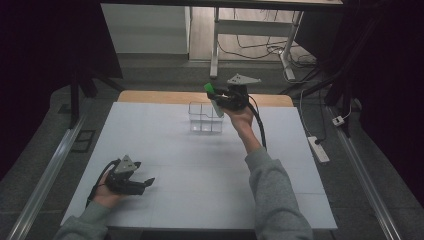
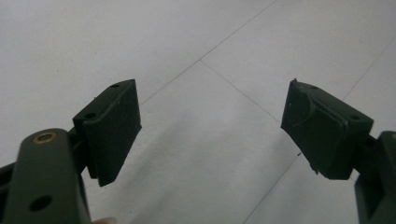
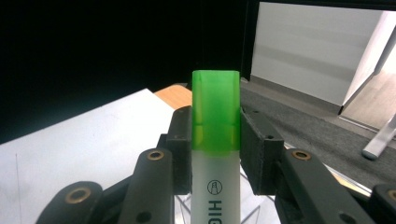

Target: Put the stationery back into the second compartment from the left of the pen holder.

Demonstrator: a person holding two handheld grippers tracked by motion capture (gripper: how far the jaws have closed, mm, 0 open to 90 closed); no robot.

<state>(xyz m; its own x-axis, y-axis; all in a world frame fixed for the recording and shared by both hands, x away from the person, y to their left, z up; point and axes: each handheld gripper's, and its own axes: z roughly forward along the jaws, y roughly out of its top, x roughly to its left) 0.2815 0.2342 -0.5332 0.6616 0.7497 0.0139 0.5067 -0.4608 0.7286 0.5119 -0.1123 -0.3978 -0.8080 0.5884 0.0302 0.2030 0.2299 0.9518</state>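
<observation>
1. I have the right gripper (image 1: 220,97) raised over the far side of the table (image 1: 165,150), its jaws clamped on a highlighter (image 3: 215,154) with the green cap pointing up, just above a clear divided holder (image 1: 205,118).
2. My left gripper (image 1: 142,185) lies low near the table's near-left corner, jaws wide apart with nothing between them, well apart from the holder.
3. The risk I see: the pads (image 3: 259,149) pinch the marker near the cap, on a smooth barrel, so it could slide or swing as I lower it, by my judgement.
4. The holder looks light and has thin walls. If the marker's lower end catches a rim or divider, the holder may skid or tip; nothing steadies it.
5. I cannot tell from the right gripper view which compartment lies under the marker, so a blind drop could miss.
6. Around: bare white table, wooden strip (image 1: 150,96) at its far edge, a power strip (image 1: 318,148) and cables on the floor to the right. Nothing blocks the path down.
</observation>
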